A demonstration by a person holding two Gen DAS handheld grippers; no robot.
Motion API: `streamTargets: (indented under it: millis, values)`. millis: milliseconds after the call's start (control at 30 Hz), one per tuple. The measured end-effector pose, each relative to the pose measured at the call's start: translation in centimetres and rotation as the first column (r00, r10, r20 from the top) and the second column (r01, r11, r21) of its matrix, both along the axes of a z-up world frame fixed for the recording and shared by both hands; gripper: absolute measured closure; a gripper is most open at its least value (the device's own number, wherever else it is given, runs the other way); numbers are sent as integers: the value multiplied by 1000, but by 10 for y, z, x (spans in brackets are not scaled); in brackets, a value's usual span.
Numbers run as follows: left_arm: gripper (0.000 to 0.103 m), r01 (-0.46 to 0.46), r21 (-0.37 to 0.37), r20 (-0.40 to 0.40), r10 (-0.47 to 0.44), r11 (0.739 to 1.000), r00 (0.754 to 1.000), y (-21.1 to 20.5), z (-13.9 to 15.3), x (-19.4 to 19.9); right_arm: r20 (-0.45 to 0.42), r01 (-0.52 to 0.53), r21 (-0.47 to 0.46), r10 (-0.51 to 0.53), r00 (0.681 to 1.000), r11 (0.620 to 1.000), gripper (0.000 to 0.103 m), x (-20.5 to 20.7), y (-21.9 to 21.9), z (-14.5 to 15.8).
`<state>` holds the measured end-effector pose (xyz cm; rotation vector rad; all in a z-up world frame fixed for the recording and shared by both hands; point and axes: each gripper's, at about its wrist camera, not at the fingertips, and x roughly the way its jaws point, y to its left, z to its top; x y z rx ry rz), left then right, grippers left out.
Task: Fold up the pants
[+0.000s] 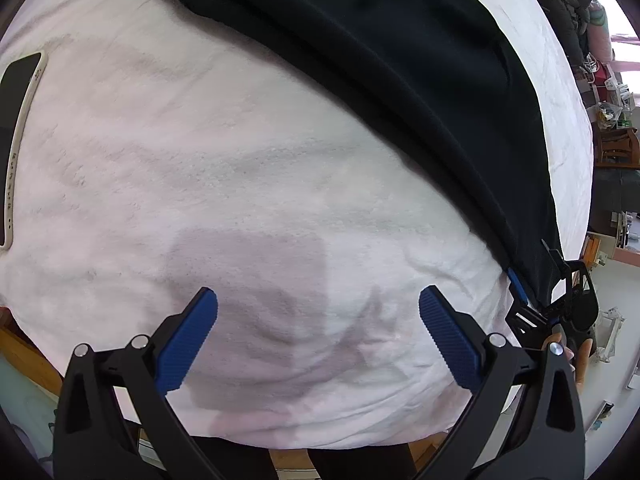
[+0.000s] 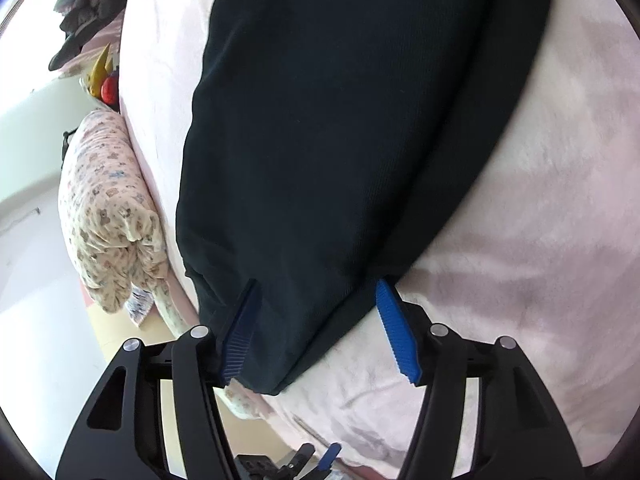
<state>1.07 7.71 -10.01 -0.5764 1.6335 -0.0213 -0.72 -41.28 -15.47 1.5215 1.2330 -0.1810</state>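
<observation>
Black pants (image 1: 400, 64) lie stretched across a pale pink blanket on a bed; in the right wrist view they (image 2: 332, 120) fill the middle. My left gripper (image 1: 318, 308) is open and empty, over bare blanket, with the pants beyond it to the upper right. My right gripper (image 2: 318, 308) is open with its blue pads (image 2: 396, 328) on either side of the pants' near end; the cloth lies between the jaws, not pinched. The right gripper also shows at the pants' end in the left wrist view (image 1: 552, 292).
A phone in a cream case (image 1: 18, 140) lies on the blanket (image 1: 200, 160) at the far left. A floral pillow (image 2: 108, 208) sits at the bed's left side in the right wrist view. Clutter and a wooden chair (image 1: 616, 148) stand beyond the bed.
</observation>
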Motion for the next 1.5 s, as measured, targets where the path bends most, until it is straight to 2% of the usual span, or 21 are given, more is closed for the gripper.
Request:
streamTargets:
  millis: [100,167,433,533,667,767,900,1033,1067,1133,1167,1233,1367,1500]
  values:
    - [2,3,-3,-3,-3,1000,1000,1,-1,1,18,5,-22,-4,1000,1000,54,1,-1,2]
    - [2,3,-6,-4,-3,1000,1000,0,-2,2,20,6,-30,-5,1000,1000,56,1,-2,1]
    - [2,-2,-5,2,2,1000,1000,7,0,2,21,7,-44,-6,1000,999,56,-3,-4,6]
    - [2,-2,-3,-3,2,1000,1000,10,-1,3,12,72,-48,-72,997,996,56,-9,-16,3]
    - [2,-6,-10,-2,6,1000,1000,10,-1,4,0,93,-46,-93,996,995,57,-6,-23,-6]
    - [2,4,-6,0,-4,1000,1000,10,0,4,26,43,-119,-40,999,992,57,2,-21,5]
    - [2,-11,-4,-5,11,1000,1000,15,-1,4,28,68,-125,-65,997,990,57,2,-24,6]
    - [2,-17,-1,-4,17,1000,1000,18,-1,3,46,82,-199,-74,996,977,57,2,-31,13]
    - [2,-17,1,-2,17,1000,1000,18,-1,3,47,90,-197,-83,995,976,60,1,-32,12]
    - [2,-21,1,2,21,1000,1000,20,-1,3,41,101,-207,-95,995,973,82,-1,-35,8]
    - [2,-23,2,3,23,1000,1000,21,0,3,45,112,-203,-105,993,973,101,-3,-37,7]
    - [2,-42,-7,9,42,999,999,26,1,5,71,156,-165,-146,987,974,101,-9,-37,6]
    - [2,-102,-13,55,102,995,993,41,8,9,124,153,-188,-131,984,970,101,-15,-29,24]
    - [2,-173,17,134,169,985,976,65,19,21,95,155,-202,-138,986,967,101,-26,-25,29]
